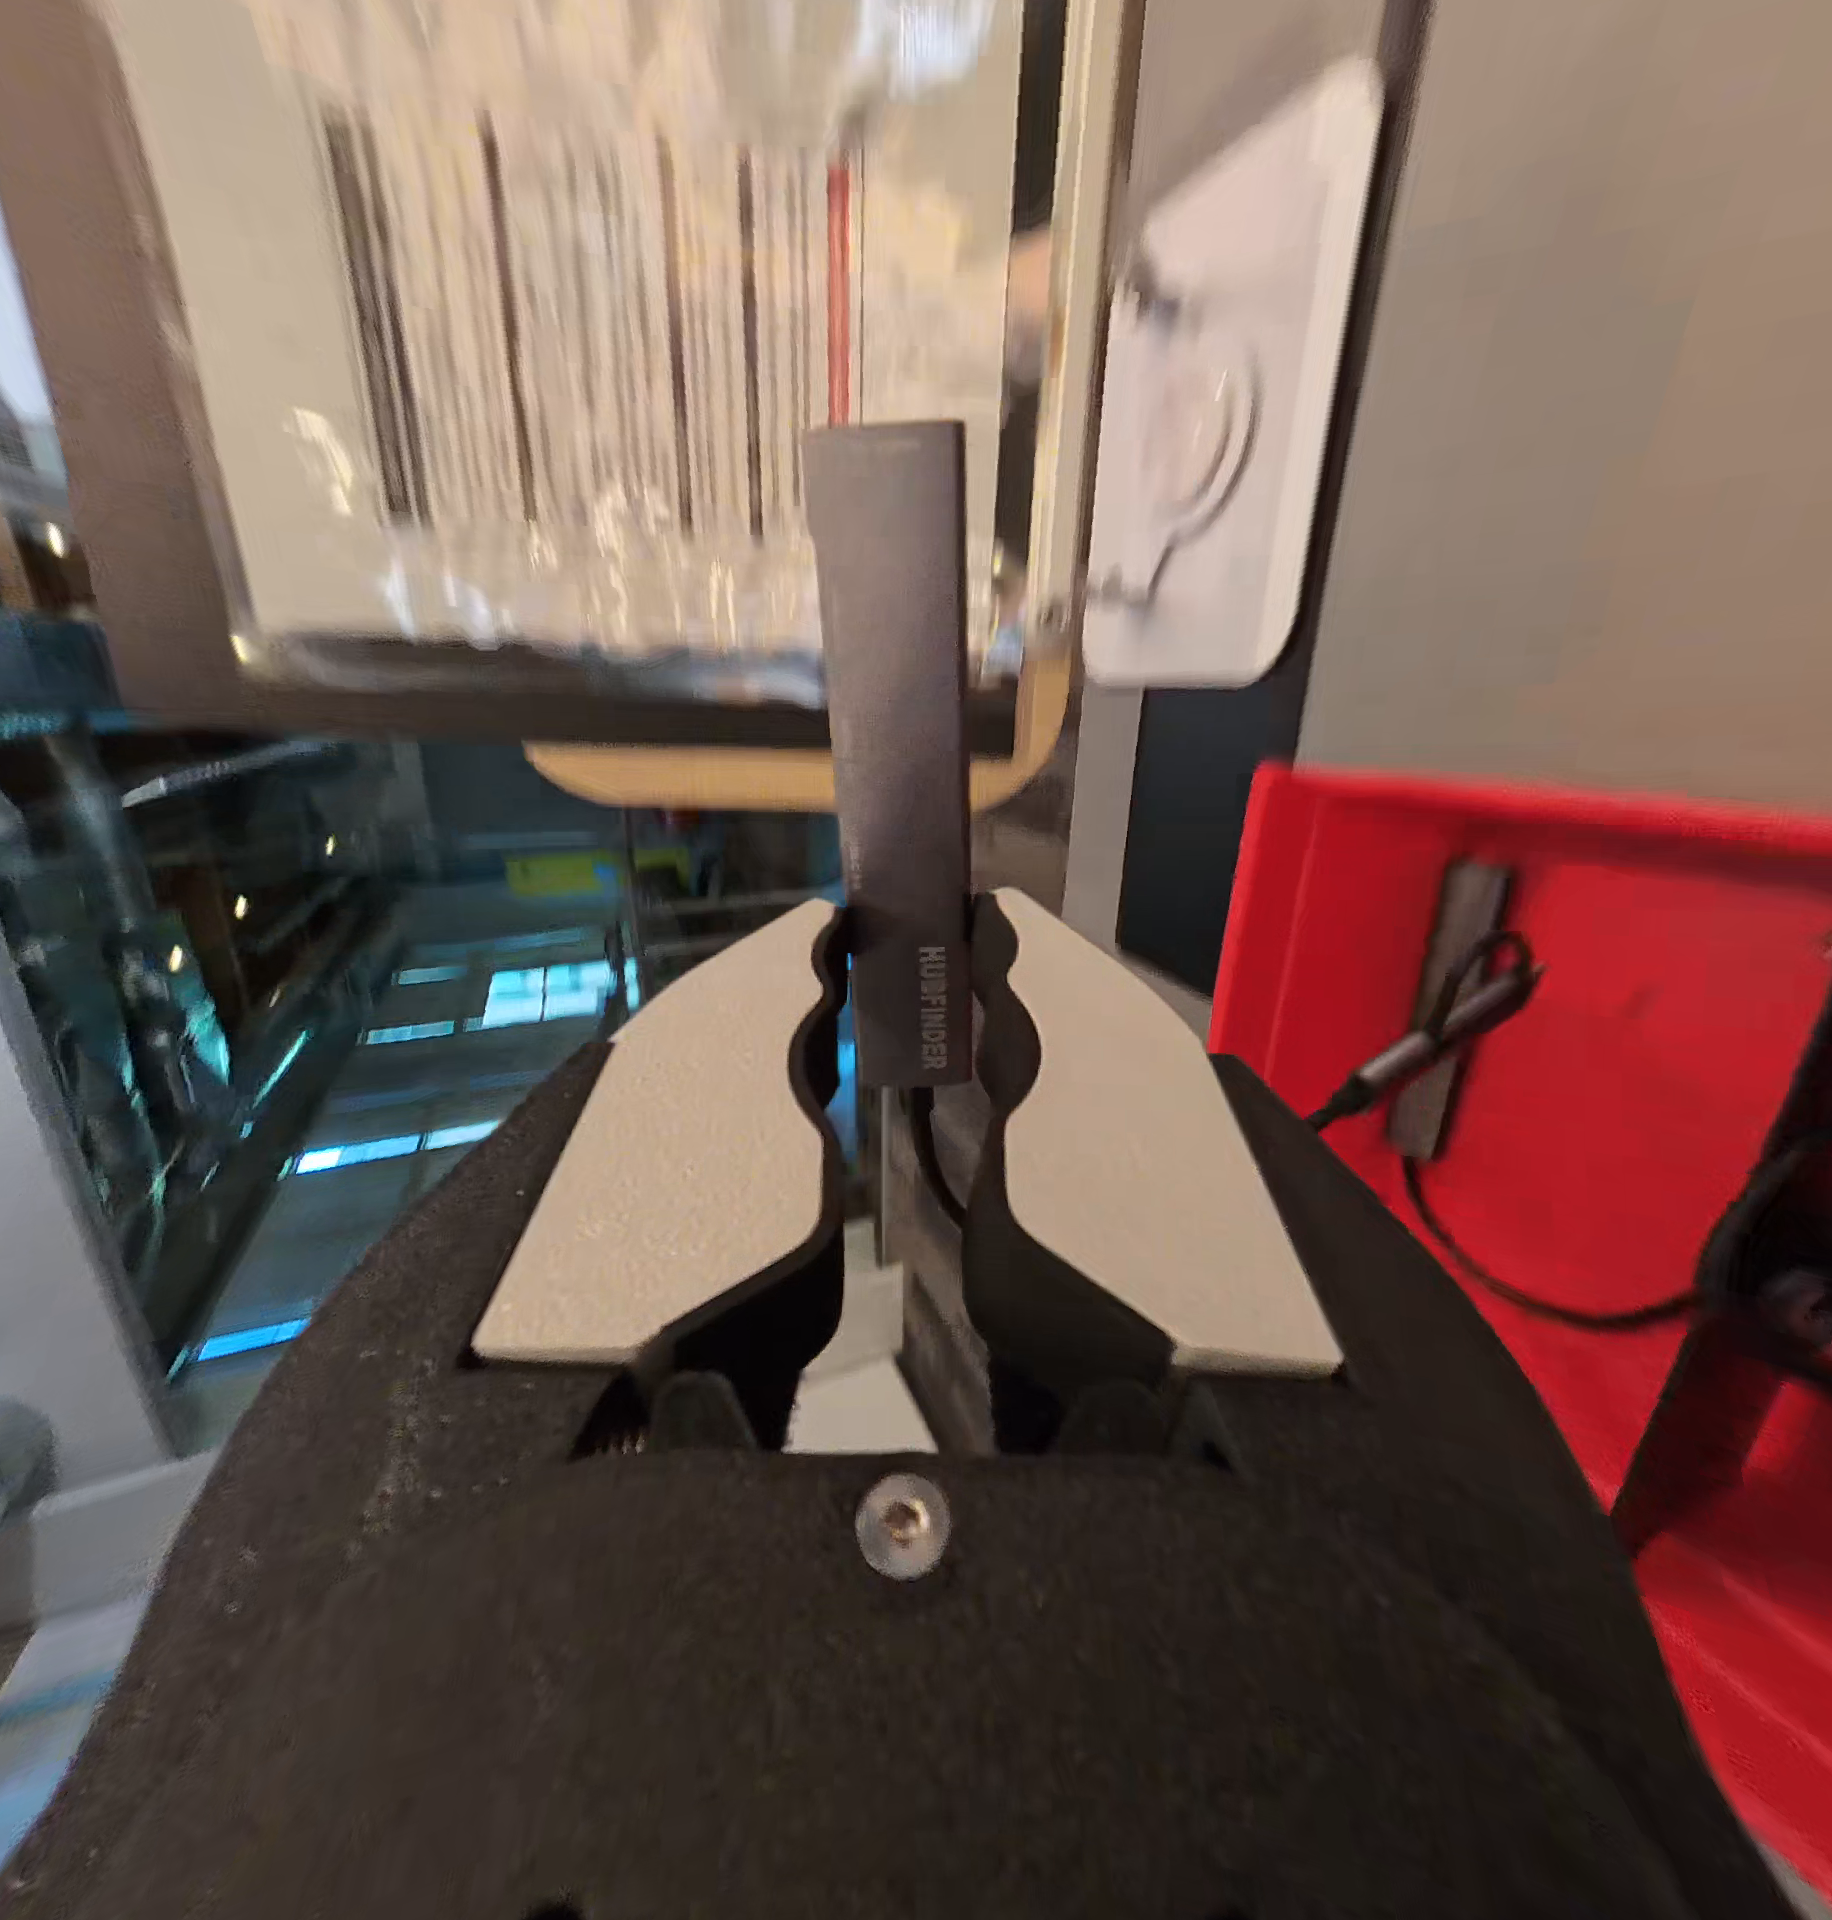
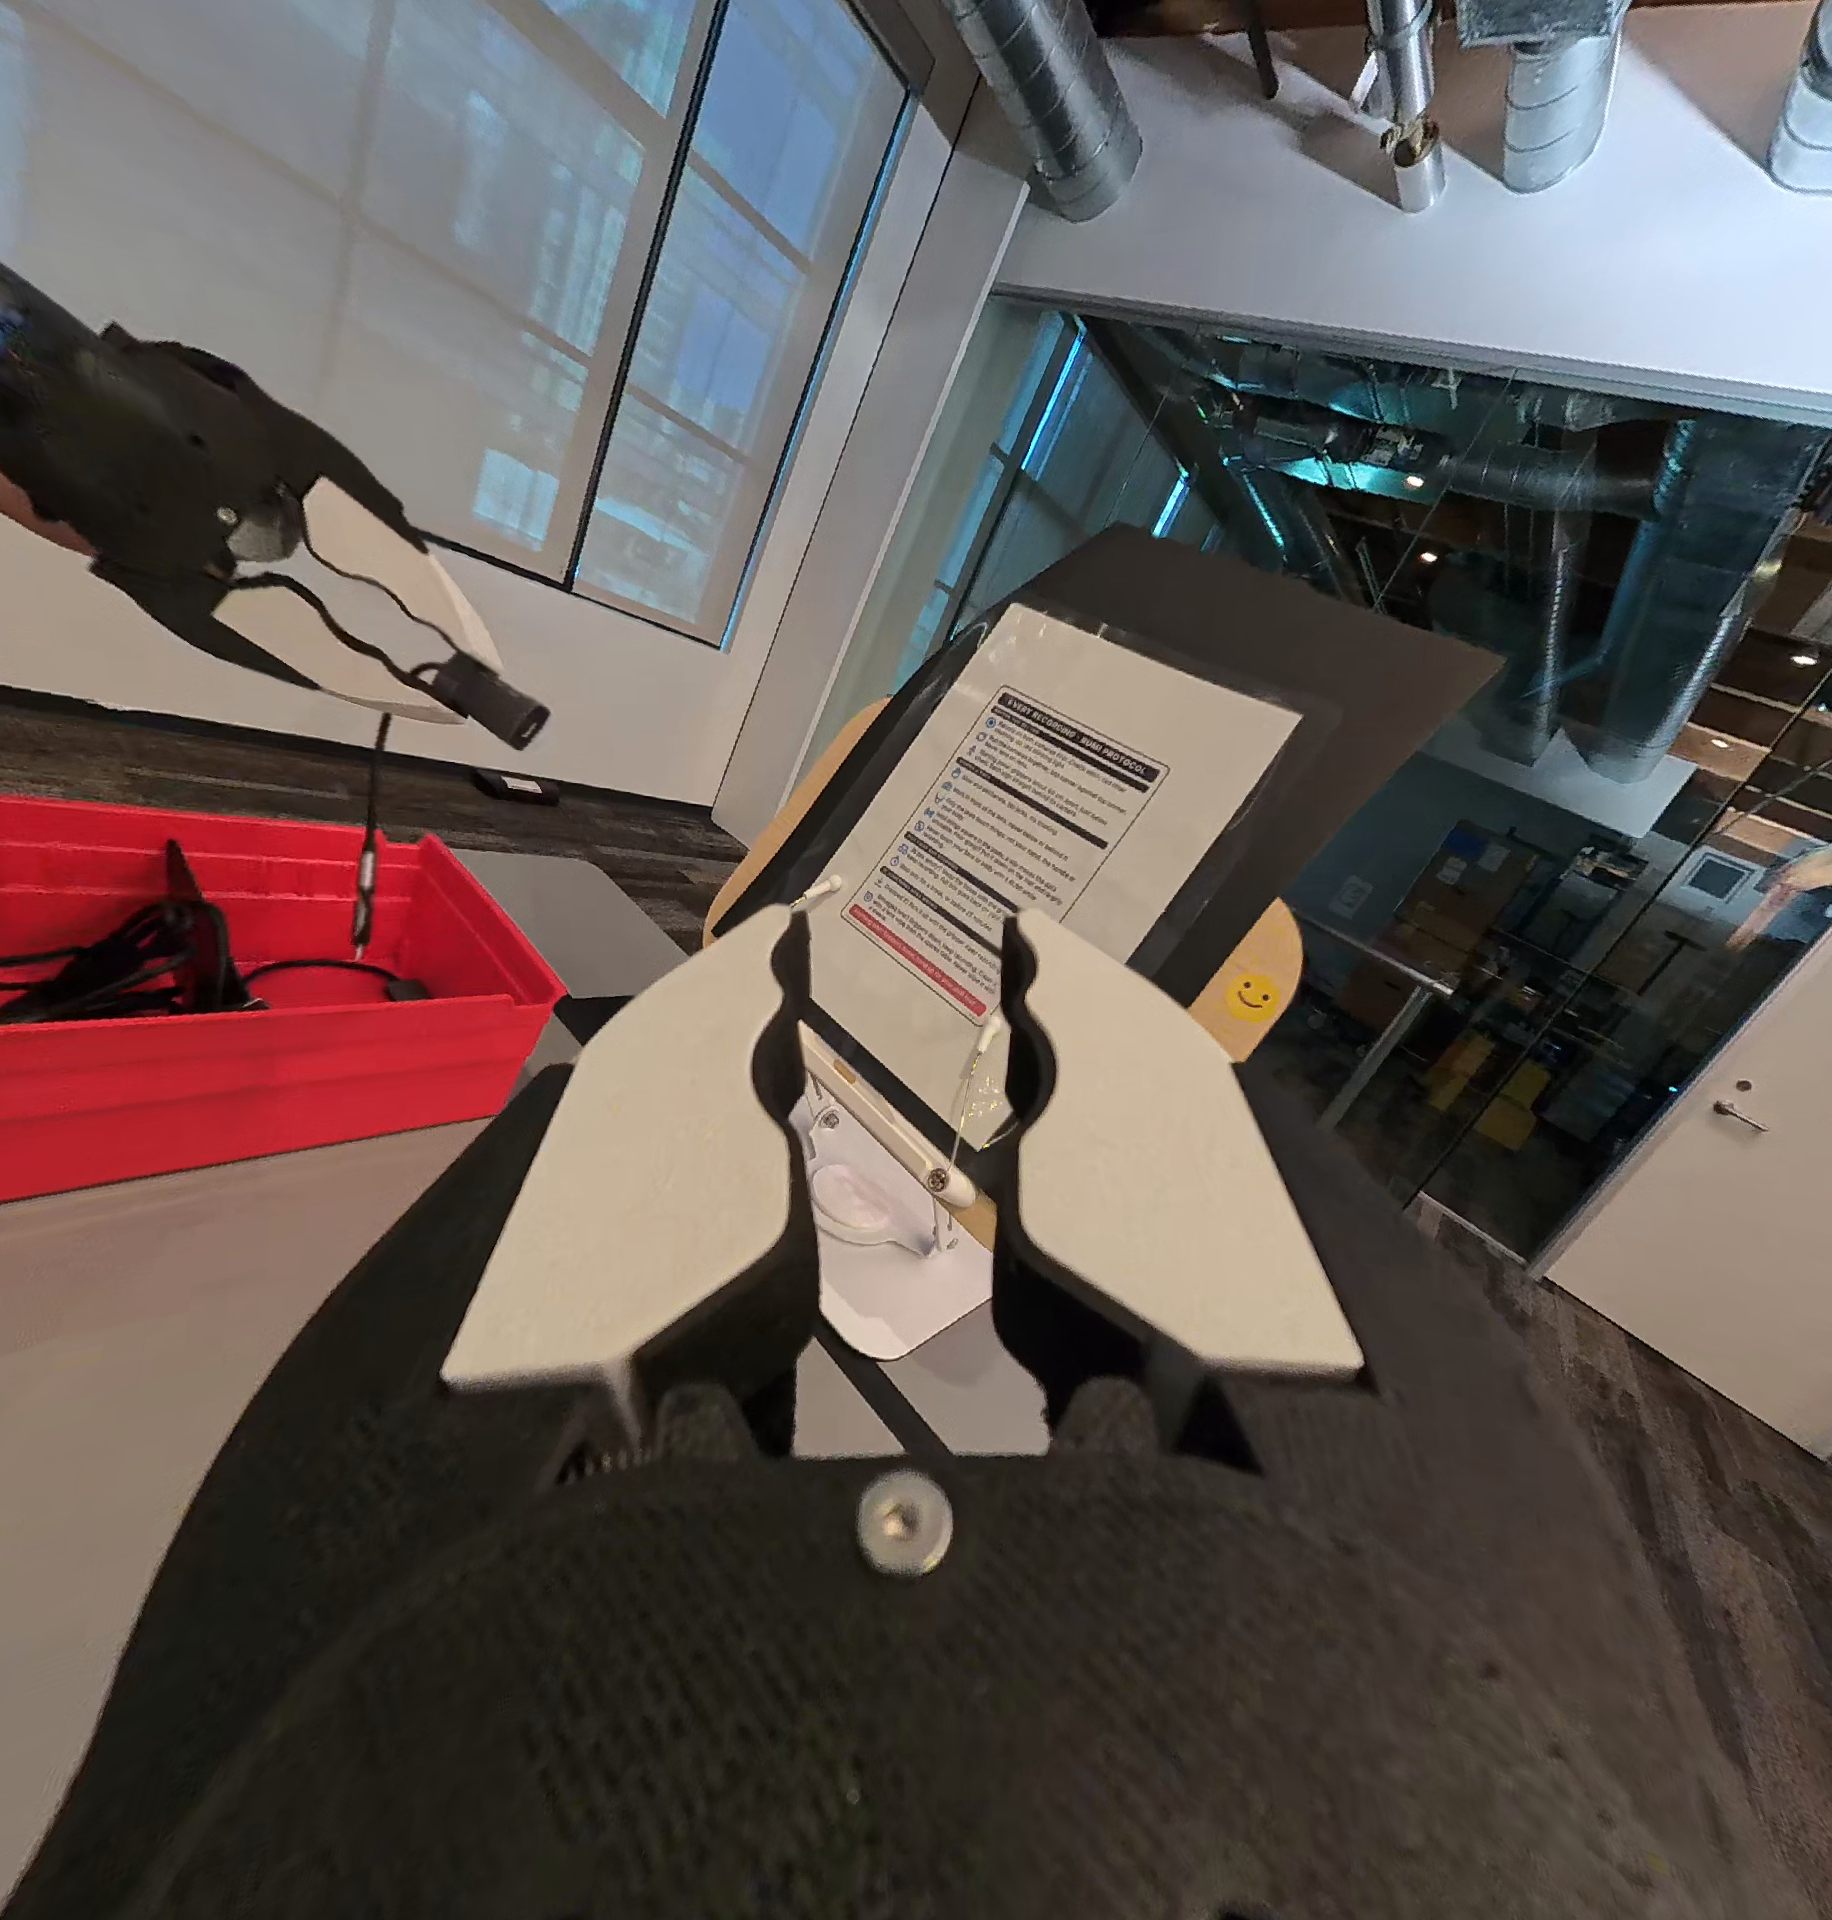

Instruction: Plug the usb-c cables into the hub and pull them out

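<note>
Open air around raised hub [image 1: 896, 748]

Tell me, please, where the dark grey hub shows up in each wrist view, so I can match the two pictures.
Left wrist view: the hub stands at centre, clamped between the left gripper fingers, reaching up past their tips.
Right wrist view: the hub is at the left edge, small, in the far left gripper, its cable hanging down.
Shared landmark: the red bin.

the left gripper [image 1: 910, 925] is raised in the air, its two fingers closed on the hub [image 1: 896, 748], which stands out past the fingertips. the right gripper [image 2: 907, 930] is tilted upward, fingers apart and holding nothing.
</note>
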`<state>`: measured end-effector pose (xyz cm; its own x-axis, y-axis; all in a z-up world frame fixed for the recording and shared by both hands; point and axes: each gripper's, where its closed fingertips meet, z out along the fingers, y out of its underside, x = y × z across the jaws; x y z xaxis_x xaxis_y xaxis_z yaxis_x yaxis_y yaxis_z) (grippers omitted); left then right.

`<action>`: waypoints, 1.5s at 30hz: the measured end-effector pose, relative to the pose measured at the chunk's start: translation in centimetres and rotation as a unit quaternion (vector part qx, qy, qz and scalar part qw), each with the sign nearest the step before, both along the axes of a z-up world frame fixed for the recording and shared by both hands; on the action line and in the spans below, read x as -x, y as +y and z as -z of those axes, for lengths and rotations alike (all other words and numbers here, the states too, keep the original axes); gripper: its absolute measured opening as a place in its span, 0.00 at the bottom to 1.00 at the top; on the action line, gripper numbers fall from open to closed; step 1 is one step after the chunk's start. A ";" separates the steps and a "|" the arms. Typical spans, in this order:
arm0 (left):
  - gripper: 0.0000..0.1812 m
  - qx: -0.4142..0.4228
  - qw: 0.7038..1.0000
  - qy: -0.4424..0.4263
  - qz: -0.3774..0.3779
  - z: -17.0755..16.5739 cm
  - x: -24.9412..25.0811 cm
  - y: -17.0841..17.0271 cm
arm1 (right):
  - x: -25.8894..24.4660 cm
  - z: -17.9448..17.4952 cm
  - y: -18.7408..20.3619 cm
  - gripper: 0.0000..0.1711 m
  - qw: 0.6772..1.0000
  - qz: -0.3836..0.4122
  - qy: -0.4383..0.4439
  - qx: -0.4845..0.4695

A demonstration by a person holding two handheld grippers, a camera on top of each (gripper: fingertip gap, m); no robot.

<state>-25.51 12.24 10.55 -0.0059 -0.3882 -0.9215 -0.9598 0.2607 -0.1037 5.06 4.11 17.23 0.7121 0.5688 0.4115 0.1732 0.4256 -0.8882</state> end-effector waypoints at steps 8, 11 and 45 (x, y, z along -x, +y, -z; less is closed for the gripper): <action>0.12 0.129 0.982 -0.036 0.136 2.9 -13.9 -6.9 | -2.6 -0.8 -2.3 0.21 1.000 0.011 -0.012 -0.004; 0.12 0.186 0.971 -0.006 0.149 7.5 -17.5 -8.5 | -3.6 -0.7 -3.1 0.21 1.000 0.015 -0.021 0.000; 0.13 0.419 0.907 -0.039 -0.001 19.5 -17.5 -6.1 | -5.8 2.3 -4.0 0.21 0.996 -0.001 -0.070 0.052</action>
